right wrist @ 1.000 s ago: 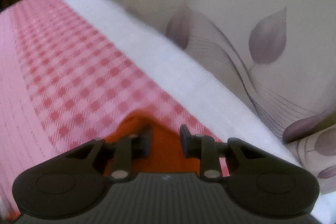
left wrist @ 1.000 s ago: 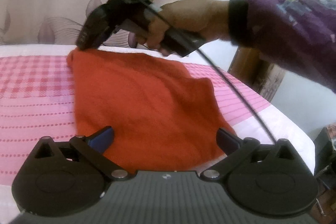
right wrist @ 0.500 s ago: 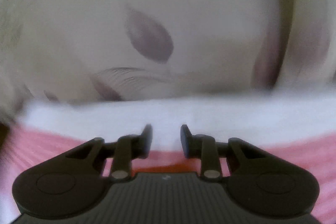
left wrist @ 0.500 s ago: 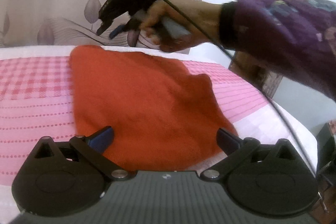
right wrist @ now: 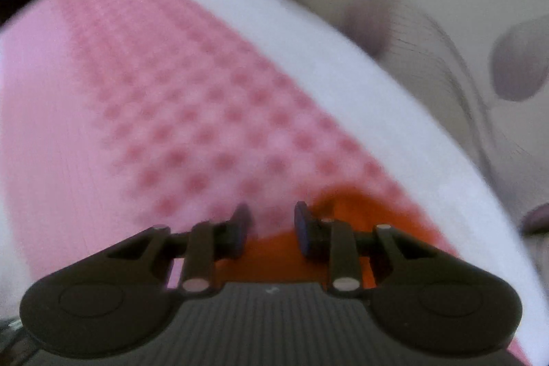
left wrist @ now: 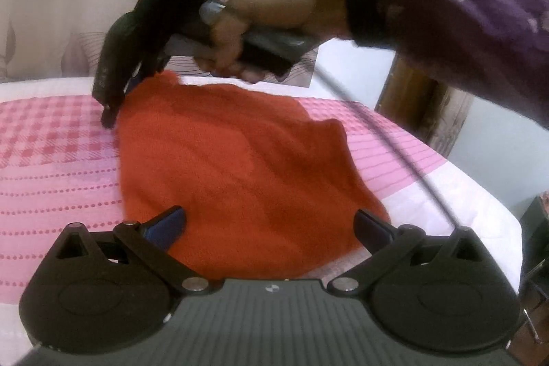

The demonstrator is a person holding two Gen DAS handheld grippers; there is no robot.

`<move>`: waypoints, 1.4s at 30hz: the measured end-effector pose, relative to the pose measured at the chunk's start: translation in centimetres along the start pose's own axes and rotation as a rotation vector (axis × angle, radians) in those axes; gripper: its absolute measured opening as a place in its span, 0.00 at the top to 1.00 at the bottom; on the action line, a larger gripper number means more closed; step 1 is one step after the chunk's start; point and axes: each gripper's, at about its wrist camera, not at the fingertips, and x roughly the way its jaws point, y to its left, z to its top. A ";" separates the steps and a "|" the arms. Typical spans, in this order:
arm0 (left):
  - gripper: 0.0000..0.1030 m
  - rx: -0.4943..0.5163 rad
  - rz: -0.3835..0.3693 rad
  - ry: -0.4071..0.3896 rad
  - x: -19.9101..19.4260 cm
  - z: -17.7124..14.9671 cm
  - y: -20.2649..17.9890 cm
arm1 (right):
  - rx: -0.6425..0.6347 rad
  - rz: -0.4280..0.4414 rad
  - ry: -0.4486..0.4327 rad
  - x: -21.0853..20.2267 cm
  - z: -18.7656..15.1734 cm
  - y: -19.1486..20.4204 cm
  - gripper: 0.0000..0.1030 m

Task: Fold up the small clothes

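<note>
An orange-red cloth (left wrist: 240,167) lies spread flat on the pink checked bedsheet (left wrist: 51,167). My left gripper (left wrist: 271,222) hangs wide open over the cloth's near edge, with nothing between its fingers. A hand in a purple sleeve (left wrist: 463,23) holds my right gripper (left wrist: 116,105), which points down at the cloth's far left corner. In the blurred right wrist view that gripper (right wrist: 271,225) shows a narrow gap between its pads with nothing pinched; the cloth (right wrist: 360,211) lies just under and right of the fingertips.
A curtain with a leaf print (left wrist: 51,6) hangs behind the bed. The sheet's white border (left wrist: 463,201) runs along the right side, with a wooden post (left wrist: 422,98) past it. A black cable (left wrist: 394,153) trails from the right gripper across the bed.
My right gripper lifted up off the cloth's far corner toward the curtain, then dropped back down to that corner. The left gripper has kept still and open.
</note>
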 end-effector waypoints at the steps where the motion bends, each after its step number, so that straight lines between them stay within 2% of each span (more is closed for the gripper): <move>1: 0.01 0.001 0.000 0.000 0.0 0.0 0.0 | 0.022 -0.059 -0.031 0.1 0.4 -0.4 0.71; 3: 0.01 0.004 0.001 0.002 0.1 0.0 0.0 | 0.086 -0.249 -0.079 0.5 0.9 -1.6 0.70; 4: 0.01 0.004 0.001 0.002 0.1 -0.1 -0.1 | 0.161 -0.285 -0.102 0.6 1.0 -3.0 0.70; 5: 0.01 0.002 -0.001 0.002 0.1 0.0 0.0 | 0.239 -0.241 -0.142 0.3 0.9 -4.5 0.70; 7: 0.01 0.000 -0.001 0.002 0.0 -0.1 0.1 | 0.334 -0.183 -0.275 -2.1 -0.2 -6.1 0.70; 8: 0.01 0.002 0.001 0.002 0.0 -0.1 0.1 | 0.356 -0.174 -0.309 -3.0 -0.7 -6.6 0.70; 11: 0.00 -0.001 0.002 -0.001 0.0 0.0 0.2 | 0.402 -0.063 -0.373 -5.8 -2.7 -8.1 0.69; 13: 0.00 -0.011 0.000 -0.003 0.0 0.0 0.4 | 0.431 -0.018 -0.403 -8.0 -4.7 -8.5 0.63; 14: 0.00 -0.017 -0.003 -0.006 -0.1 0.0 0.5 | 0.448 -0.002 -0.417 -9.1 -6.1 -8.2 0.55; 15: 0.00 -0.022 -0.003 -0.011 -0.2 0.0 0.7 | 0.462 0.012 -0.438 -10.0 -7.5 -7.8 0.46; 17: 0.00 -0.024 -0.001 -0.019 -0.5 -0.1 0.5 | 0.489 0.038 -0.489 -12.4 -11.4 -6.6 0.38; 21: 0.00 -0.046 0.024 -0.072 -1.7 -0.1 0.8 | 0.538 0.041 -0.605 -14.7 -19.3 -2.9 0.38; 24: 0.01 -0.075 0.036 -0.137 -3.4 0.1 1.7 | 0.571 0.057 -0.645 -15.1 -24.7 0.3 0.38; 26: 0.01 -0.078 0.076 -0.165 -4.3 0.6 2.4 | 0.573 0.062 -0.648 -15.2 -26.8 1.9 0.38; 29: 0.03 -0.092 0.104 -0.143 -4.4 2.8 4.3 | 0.551 0.040 -0.659 -14.6 -28.1 4.0 0.38; 30: 0.06 -0.118 0.105 -0.123 -4.0 3.8 5.3 | 0.543 0.040 -0.660 -14.3 -28.3 4.6 0.38; 32: 0.18 -0.201 0.077 -0.083 -2.7 5.9 8.2 | 0.512 -0.011 -0.625 -12.9 -28.5 5.3 0.38; 34: 0.37 -0.272 0.029 -0.030 -0.7 7.8 11.3 | 0.507 -0.029 -0.587 -11.6 -28.6 5.6 0.38; 38: 0.56 -0.281 0.011 0.027 3.5 10.2 15.6 | 0.444 -0.079 -0.542 -10.9 -28.7 6.9 0.37; 40: 0.70 -0.282 -0.021 0.062 5.6 11.0 17.6 | 0.408 -0.116 -0.542 -10.7 -28.9 7.8 0.36; 42: 0.72 -0.280 -0.058 0.088 7.0 11.4 19.4 | 0.386 -0.129 -0.538 -10.6 -28.8 8.1 0.33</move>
